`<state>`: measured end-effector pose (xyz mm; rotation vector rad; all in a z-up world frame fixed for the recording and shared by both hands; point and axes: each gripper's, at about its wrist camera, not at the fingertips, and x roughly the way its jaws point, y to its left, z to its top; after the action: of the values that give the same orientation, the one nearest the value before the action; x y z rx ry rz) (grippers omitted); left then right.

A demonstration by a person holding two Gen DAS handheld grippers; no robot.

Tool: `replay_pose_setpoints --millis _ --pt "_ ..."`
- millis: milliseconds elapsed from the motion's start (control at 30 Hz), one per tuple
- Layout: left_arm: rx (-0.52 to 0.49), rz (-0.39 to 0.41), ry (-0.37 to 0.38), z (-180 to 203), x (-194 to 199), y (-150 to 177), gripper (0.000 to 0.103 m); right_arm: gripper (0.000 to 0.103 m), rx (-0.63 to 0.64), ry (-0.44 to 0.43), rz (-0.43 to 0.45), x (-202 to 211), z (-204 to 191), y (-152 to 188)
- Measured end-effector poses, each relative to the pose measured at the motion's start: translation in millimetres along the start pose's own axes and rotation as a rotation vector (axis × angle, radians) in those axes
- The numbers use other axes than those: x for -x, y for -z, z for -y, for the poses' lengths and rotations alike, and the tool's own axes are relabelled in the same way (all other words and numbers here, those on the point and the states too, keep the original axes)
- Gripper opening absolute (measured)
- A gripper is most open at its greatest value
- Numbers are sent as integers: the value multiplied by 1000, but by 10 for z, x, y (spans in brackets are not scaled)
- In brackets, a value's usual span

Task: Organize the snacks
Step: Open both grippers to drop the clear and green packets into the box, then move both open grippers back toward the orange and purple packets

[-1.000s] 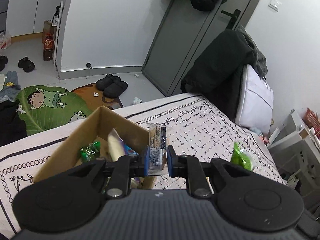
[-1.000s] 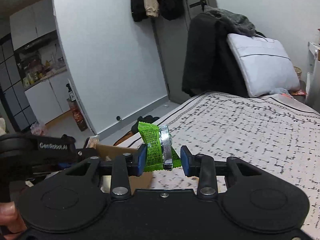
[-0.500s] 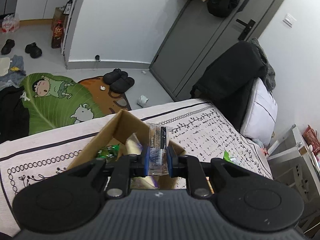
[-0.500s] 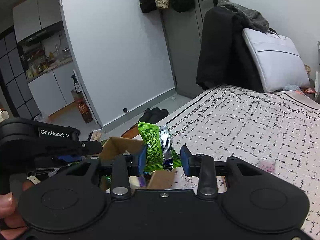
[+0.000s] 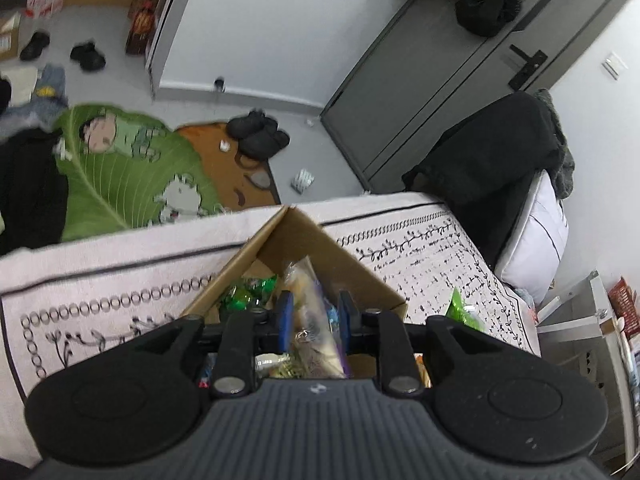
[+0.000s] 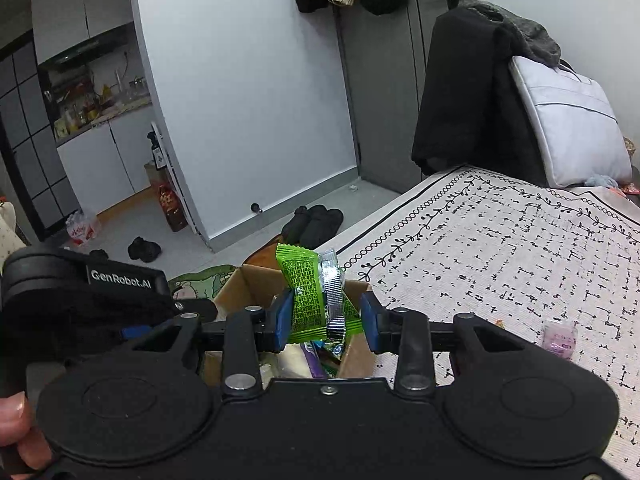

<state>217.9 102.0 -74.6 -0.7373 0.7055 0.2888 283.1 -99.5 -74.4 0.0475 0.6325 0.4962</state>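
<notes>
A brown cardboard box (image 5: 304, 236) stands on the patterned bed cover and holds several snacks, among them green wrapped sweets (image 5: 248, 292) and a yellow packet with a purple edge (image 5: 312, 320). My left gripper (image 5: 314, 316) hangs open right above the box, and the blurred packets below show between its blue fingers. My right gripper (image 6: 326, 316) is shut on a green snack packet (image 6: 304, 296) with a silver packet against it, held over the box (image 6: 244, 280). The left gripper's black body (image 6: 80, 296) shows at the left of the right wrist view.
A small pink snack (image 6: 560, 338) lies on the bed cover to the right of the box. A dark coat over a chair and a white pillow (image 6: 568, 128) stand at the bed's far end. Shoes and a green mat (image 5: 120, 176) lie on the floor beyond the bed's edge.
My left gripper moved over the box and opened; the clear packet it held is no longer between its fingers. My right gripper carried the green packet closer to the box.
</notes>
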Motion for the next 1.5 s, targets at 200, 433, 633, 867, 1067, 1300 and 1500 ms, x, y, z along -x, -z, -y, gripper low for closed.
replay_pose_setpoints --millis 200,433,633,867,1067,1300,1500 --pt "44 -21 -4 -111 -37 -13 24 35 12 16 -14 -68 -51 -4" --pt "58 -31 -14 -146 -69 -18 33 52 64 15 -11 -117 -131 -57" --pt "57 -31 -28 -122 -93 -17 50 60 56 52 -32 -106 -33 -49" --pt "11 -16 -51 20 -88 38 73 70 52 77 -54 28 191 -14" --pt "-61 -42 -53 222 -128 136 89 77 101 90 -70 183 385 -1" --pt "-135 -51 -56 448 -151 275 91 83 67 109 -75 351 755 -61" --pt "-201 -48 -62 619 -175 412 91 88 56 111 -77 429 1001 0"
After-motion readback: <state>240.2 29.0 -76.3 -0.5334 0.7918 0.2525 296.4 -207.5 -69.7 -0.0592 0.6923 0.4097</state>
